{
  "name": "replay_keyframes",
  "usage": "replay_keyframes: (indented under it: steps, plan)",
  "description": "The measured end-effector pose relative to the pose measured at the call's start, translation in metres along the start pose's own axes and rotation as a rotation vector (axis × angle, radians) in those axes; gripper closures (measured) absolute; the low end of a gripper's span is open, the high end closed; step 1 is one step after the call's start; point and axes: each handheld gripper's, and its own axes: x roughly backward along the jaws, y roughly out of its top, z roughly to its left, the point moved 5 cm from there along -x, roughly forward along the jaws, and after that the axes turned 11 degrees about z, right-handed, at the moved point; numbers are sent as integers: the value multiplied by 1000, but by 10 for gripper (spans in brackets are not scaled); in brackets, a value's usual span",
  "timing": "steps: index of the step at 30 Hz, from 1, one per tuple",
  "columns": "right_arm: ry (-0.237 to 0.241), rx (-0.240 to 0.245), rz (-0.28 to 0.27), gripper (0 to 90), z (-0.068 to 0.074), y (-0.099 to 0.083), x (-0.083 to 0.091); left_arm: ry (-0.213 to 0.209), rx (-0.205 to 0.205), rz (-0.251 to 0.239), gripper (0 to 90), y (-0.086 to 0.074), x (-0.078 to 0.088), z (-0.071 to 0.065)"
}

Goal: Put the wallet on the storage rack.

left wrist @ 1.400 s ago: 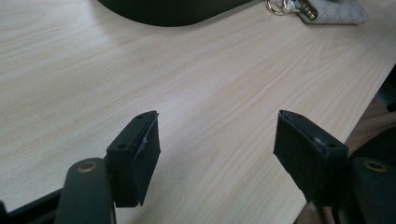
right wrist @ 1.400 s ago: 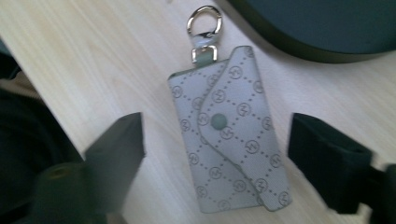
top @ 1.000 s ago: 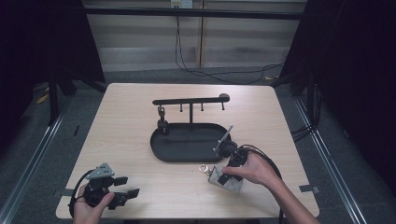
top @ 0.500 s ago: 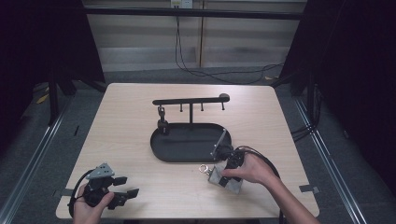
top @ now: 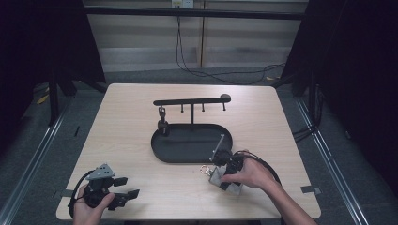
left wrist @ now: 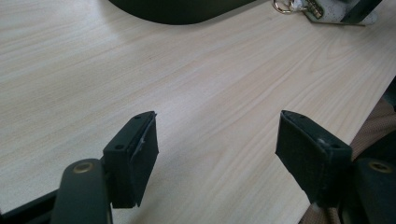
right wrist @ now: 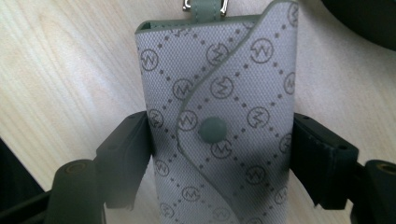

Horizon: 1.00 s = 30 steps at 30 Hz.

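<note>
- In the high view my right hand [top: 251,172] covers most of the pouch [top: 224,180]; a grey corner shows beside my fingers, on the table [top: 281,122] just in front of the tray [top: 187,152].
- In the right gripper view the pouch [right wrist: 219,126] is cut off at the bottom edge, and its strap and clasp [right wrist: 205,5] run out at the top.
- My right tongs [right wrist: 219,158] have just been closing around the pouch; the left pad touches its side, the right pad is at its edge, but I cannot tell whether it presses yet.
- A ring [top: 204,169] lies on the table at the pouch's far end; in the left gripper view it [left wrist: 282,5] is clipped by the top edge.
- The tray's inside is dark and hard to read: a thin rod [top: 218,143] leans in its right end, and a small dark piece [top: 163,125] hangs from the rack [top: 190,101] down to its left end.
- My left tongs [left wrist: 217,149] stand wide with nothing between them, over bare table at the near left corner, well apart from the pouch.
</note>
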Motion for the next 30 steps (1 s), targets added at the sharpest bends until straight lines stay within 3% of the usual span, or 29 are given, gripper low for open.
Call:
replay_keyframes:
  steps: [9,30]
  plan:
    - [-22,10,15,274,3,2,0,-1,0,3,296,0,0,1]
    - [-3,31,47,330,2,1,14,9,10,7,296,0,1,3]
